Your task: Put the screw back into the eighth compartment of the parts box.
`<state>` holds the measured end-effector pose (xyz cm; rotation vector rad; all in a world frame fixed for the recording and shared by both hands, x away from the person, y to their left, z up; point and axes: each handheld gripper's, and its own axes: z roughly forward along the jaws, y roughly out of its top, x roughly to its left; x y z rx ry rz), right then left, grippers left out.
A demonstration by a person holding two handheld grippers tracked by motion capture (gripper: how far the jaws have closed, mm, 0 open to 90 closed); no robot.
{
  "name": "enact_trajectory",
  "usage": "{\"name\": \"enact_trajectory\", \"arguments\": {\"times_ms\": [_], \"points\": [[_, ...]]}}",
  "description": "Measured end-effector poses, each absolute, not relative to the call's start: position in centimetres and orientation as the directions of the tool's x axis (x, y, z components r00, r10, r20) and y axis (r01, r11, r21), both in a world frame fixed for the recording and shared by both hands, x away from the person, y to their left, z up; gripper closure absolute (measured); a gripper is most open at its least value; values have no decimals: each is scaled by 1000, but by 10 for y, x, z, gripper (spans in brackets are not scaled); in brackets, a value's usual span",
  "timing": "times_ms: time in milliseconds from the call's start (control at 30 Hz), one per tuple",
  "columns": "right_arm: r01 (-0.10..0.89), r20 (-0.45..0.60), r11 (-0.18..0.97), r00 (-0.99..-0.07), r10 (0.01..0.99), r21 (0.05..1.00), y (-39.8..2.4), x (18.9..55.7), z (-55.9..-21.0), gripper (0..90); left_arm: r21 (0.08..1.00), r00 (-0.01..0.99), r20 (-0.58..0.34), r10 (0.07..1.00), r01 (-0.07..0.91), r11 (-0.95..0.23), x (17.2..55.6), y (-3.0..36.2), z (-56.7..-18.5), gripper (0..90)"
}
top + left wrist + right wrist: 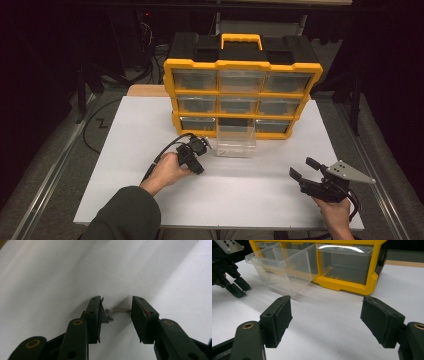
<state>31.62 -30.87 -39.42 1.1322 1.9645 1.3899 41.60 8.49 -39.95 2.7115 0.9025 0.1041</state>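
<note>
High view: the left gripper points down at the white table, just left of a clear plastic drawer pulled out of the yellow-and-black organizer. The left hand grips its body from behind. The right gripper rests near the table's right edge, jaws apart, nothing between them.

Left gripper view: the jaws stand partly apart around a small threaded metal screw lying level on the table. Its tip meets the right pad; its head sits just beside the left pad. Whether the pads press on it cannot be told.

Right gripper view: the padded black jaws stand wide apart over bare table, facing the drawer.
</note>
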Motion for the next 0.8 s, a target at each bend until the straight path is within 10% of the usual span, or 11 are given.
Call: {"name": "enact_trajectory", "arguments": {"times_ms": [800], "points": [[348,69,152,-546,835,925,-309,316,-394,263,276,815,-19,579,561,-780,416,82,-399,673]]}}
